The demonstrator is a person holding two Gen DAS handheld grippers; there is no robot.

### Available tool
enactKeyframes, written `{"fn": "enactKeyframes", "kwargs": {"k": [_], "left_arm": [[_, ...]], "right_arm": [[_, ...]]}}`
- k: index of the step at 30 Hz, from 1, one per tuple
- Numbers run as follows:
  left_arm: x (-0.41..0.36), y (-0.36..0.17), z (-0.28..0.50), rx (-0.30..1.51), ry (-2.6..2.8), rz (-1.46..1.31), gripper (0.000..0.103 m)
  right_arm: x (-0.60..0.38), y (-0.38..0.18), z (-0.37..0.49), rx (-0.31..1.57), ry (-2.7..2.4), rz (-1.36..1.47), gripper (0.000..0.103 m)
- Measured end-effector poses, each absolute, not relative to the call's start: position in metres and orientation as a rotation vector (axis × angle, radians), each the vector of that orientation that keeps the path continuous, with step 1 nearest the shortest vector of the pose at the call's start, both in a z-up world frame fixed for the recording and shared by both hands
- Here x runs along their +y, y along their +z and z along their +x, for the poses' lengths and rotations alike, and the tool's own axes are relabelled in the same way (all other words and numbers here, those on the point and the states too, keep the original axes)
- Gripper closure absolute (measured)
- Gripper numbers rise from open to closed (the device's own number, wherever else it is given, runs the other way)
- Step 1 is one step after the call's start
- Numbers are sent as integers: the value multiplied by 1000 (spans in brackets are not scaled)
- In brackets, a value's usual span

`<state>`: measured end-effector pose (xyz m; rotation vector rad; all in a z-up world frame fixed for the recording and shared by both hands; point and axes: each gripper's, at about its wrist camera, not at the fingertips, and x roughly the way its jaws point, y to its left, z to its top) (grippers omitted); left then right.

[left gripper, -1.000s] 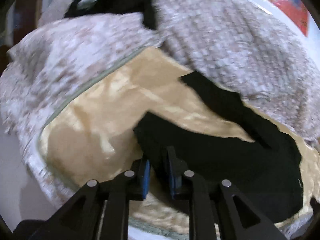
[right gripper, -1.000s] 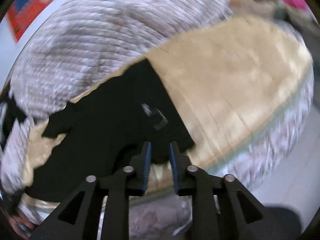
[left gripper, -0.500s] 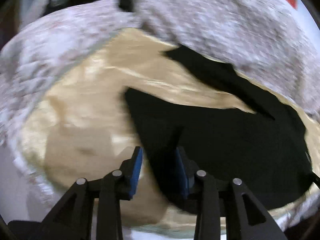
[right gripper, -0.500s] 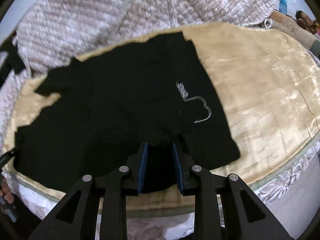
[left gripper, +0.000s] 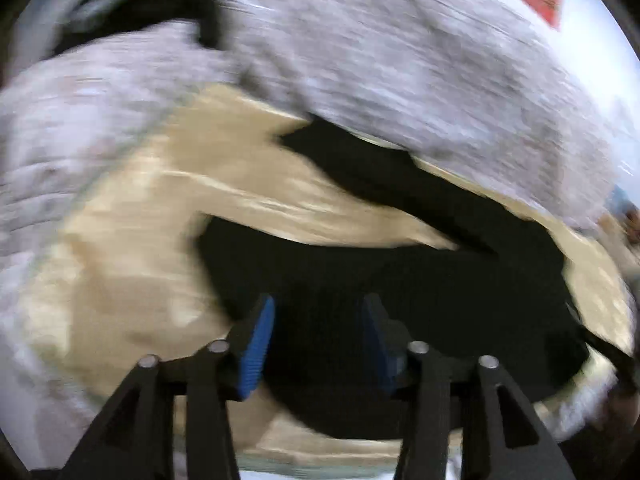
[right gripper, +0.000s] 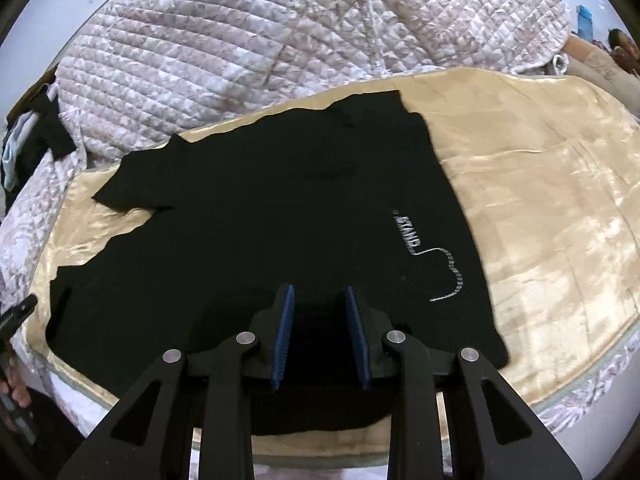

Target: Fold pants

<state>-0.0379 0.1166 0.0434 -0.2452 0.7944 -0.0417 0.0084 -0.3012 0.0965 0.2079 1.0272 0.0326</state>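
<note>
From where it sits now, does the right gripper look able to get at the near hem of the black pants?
Probably yes. The right gripper is open above the black pants, which lie flat on the gold bedspread. Nothing lies between its blue pads and the fabric edge below.

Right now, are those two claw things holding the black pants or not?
Left gripper: open, jaws spread above the black pants, holding nothing.
Right gripper: open over the pants, nothing between its blue pads.
</note>
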Motion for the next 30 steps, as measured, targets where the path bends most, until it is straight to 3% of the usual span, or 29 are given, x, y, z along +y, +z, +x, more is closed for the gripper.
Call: {"fn": "enactKeyframes", "kwargs": {"k": [4, 6, 13, 19, 24, 27, 29, 30], "left_arm": [[99, 6, -26, 925, 83, -59, 52], [113, 7, -29, 903, 268, 21, 57], [169, 26, -73, 828, 548, -160, 57], [152, 42, -59, 769, 365, -207, 57], [116, 16, -20, 897, 156, -160, 56], [103, 8, -11, 933, 98, -146, 56], [94, 12, -10, 909, 65, -130, 56], [90, 13, -11, 899, 54, -126, 54]], "right_arm": [[-299, 90, 9, 1051, 39, 222, 76], [-298, 89, 8, 1051, 47, 225, 76], [-302, 94, 6, 1016, 54, 260, 76], [-296, 98, 6, 1009, 60, 225, 76], [-305, 76, 10, 1119, -38, 184, 75], [-312, 88, 6, 1071, -34, 213, 75], [-309, 99, 4, 1028, -23, 191, 71], [-309, 102, 3, 1016, -11, 198, 63]]}}
